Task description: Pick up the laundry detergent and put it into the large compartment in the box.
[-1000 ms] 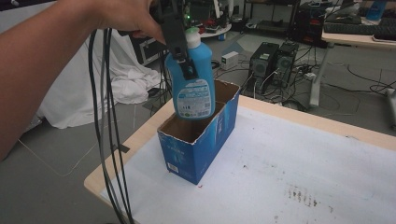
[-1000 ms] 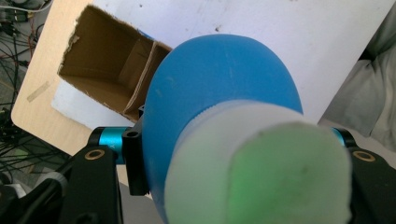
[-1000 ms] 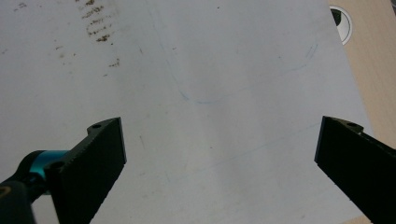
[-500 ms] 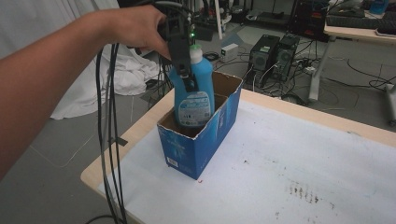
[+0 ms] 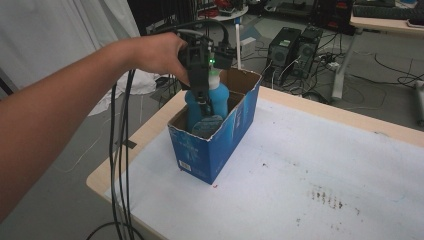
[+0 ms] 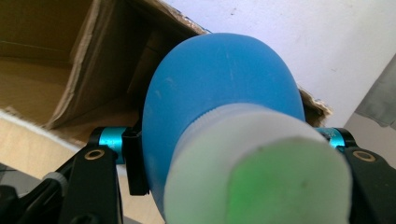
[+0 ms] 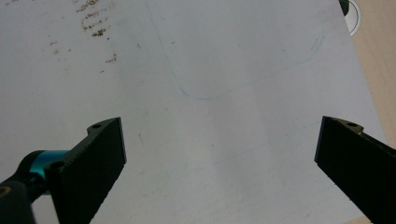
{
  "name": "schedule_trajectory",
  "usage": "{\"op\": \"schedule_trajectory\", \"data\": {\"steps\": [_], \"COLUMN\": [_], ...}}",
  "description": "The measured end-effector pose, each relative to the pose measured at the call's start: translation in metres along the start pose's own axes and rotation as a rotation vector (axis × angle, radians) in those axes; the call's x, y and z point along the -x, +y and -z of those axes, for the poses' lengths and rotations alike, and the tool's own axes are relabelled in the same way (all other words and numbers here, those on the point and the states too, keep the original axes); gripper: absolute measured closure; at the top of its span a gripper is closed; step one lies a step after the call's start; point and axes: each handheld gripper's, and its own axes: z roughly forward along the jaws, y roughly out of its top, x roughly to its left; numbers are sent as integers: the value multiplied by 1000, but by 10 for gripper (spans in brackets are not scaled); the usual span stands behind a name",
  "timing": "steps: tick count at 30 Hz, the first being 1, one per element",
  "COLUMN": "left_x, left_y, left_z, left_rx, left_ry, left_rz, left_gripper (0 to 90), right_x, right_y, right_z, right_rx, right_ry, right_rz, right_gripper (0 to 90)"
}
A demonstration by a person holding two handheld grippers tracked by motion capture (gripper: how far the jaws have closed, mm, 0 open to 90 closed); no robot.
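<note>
We see that the blue bottle (image 5: 212, 102) has come down since a second ago. Back then it hung above the blue cardboard box (image 5: 215, 145), with its whole label showing. Half a second ago its bottom was going in. Now most of it sits inside the box, and its top part and white cap (image 6: 261, 177) stick out above the rim. The box stands on the same corner of the desk (image 5: 320, 165) as before.

The left gripper (image 5: 200, 82) has moved down with the bottle. Its fingers (image 6: 133, 161) pinch the bottle near the top, one on each side, in the left gripper view. A hand (image 5: 155, 52) holds that gripper, and black cables (image 5: 122, 150) hang down from it past the desk edge.

We can see a round label on the front of the bottle, half hidden by the box wall. The writing on it is too small and blurry to read. The box has light swirls and a small white patch printed on its side, but we cannot read those either.

Inside, the box is brown cardboard. The bottle stands in it. We cannot tell if it touches the bottom.

The right gripper (image 7: 219, 154) hovers over the white desk top, and its fingers (image 7: 100, 154) are spread wide with nothing between them.
</note>
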Motion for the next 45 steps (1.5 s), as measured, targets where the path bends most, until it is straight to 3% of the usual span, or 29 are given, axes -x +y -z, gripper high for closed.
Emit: {"op": "schedule_trajectory", "data": {"steps": [9, 24, 30, 34, 40, 45], "left_x": [-4, -10, -12, -16, -17, -15], "left_y": [-2, -5, -7, -8, -13, -17], "left_z": [-26, -49, -49, -47, -32, -11], "left_rx": [-26, -42, -30, 0, 67, 99], "left_ry": [-1, -26, -32, -24, -41, -18], "left_rz": [-11, -11, 3, 49, 76, 95], "left_gripper": [378, 377, 376, 362, 327, 304], "right_x": [-1, 0, 0, 0, -1, -2], "right_y": [-4, -10, -11, -12, -12, -13], "right_z": [0, 1, 1, 2, 2, 4], "right_rx": [0, 5, 3, 2, 4, 4], "right_ry": [1, 1, -2, -4, -12, -12], "right_rz": [2, -11, -18, -22, -15, -18], "right_gripper": [11, 11, 11, 11, 11, 11]}}
